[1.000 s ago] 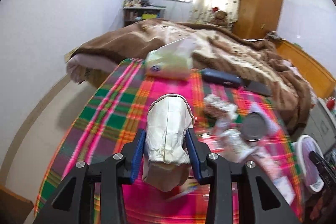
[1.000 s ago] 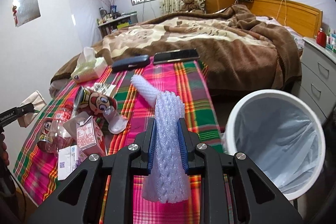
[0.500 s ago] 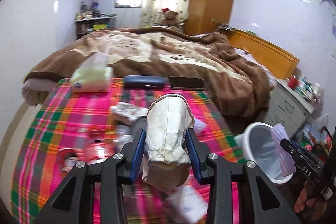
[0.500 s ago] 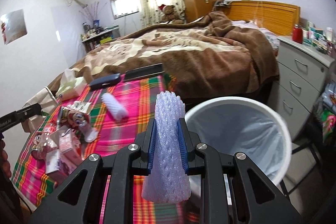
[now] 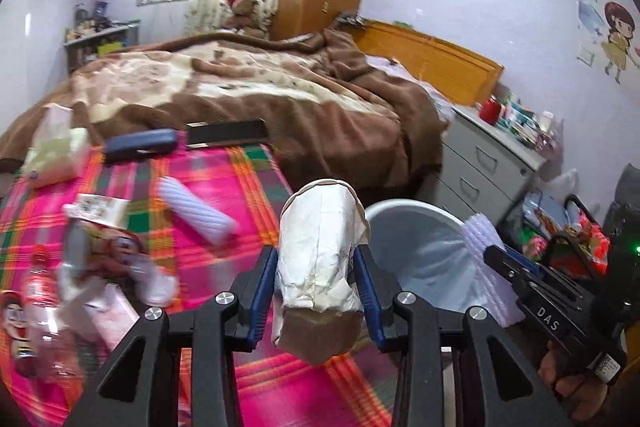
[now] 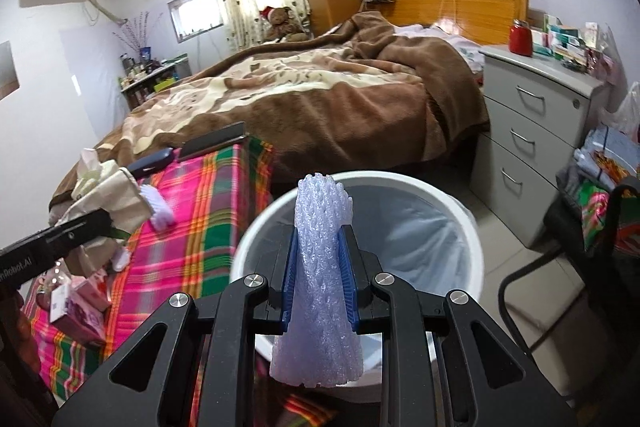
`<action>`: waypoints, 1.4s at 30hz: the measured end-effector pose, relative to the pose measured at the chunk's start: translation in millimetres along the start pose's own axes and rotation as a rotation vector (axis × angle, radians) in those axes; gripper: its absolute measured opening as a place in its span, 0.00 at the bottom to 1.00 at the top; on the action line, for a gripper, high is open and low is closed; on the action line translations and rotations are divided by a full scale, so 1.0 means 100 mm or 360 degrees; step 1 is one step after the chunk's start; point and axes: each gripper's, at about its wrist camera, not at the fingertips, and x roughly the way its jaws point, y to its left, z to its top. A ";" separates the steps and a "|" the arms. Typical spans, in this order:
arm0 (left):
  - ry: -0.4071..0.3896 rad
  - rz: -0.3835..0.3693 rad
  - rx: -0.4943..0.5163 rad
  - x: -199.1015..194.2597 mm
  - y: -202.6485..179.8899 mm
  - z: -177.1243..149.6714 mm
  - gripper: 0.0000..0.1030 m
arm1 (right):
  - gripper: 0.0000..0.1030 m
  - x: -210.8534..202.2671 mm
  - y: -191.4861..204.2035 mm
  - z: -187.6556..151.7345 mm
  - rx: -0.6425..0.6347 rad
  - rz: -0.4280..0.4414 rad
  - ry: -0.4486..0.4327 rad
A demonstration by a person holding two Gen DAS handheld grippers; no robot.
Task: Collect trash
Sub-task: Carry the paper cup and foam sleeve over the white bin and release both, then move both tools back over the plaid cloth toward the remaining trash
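My left gripper (image 5: 316, 267) is shut on a crumpled white paper cup (image 5: 320, 251), held over the right edge of the plaid table, just left of the white trash bin (image 5: 412, 255). My right gripper (image 6: 318, 259) is shut on a pale lilac foam net sleeve (image 6: 318, 279), held above the bin's (image 6: 460, 223) open mouth, which has a pale liner inside. In the left wrist view the right gripper (image 5: 490, 253) and its foam sleeve (image 5: 480, 235) hang over the bin's right rim. A second foam sleeve (image 5: 196, 215) lies on the table.
Plaid cloth (image 5: 224, 187) covers the table, with bottles, a carton (image 6: 76, 311), wrappers, a tissue pack (image 5: 56, 151), a dark case (image 5: 140, 145) and a phone (image 5: 226, 133). A bed with a brown blanket (image 6: 320, 91) lies behind. Grey drawers (image 6: 532, 147) and a black chair (image 6: 600, 239) stand to the right.
Both grippers have swung right with their loads. The left view turned from the table's left side to its right edge and the bin. The right gripper moved from beside the bin to over it.
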 end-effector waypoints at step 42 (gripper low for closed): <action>0.0085 -0.0026 0.0040 0.31 -0.33 -0.25 0.64 | 0.52 0.07 -0.14 -0.14 0.0029 -0.0033 0.0101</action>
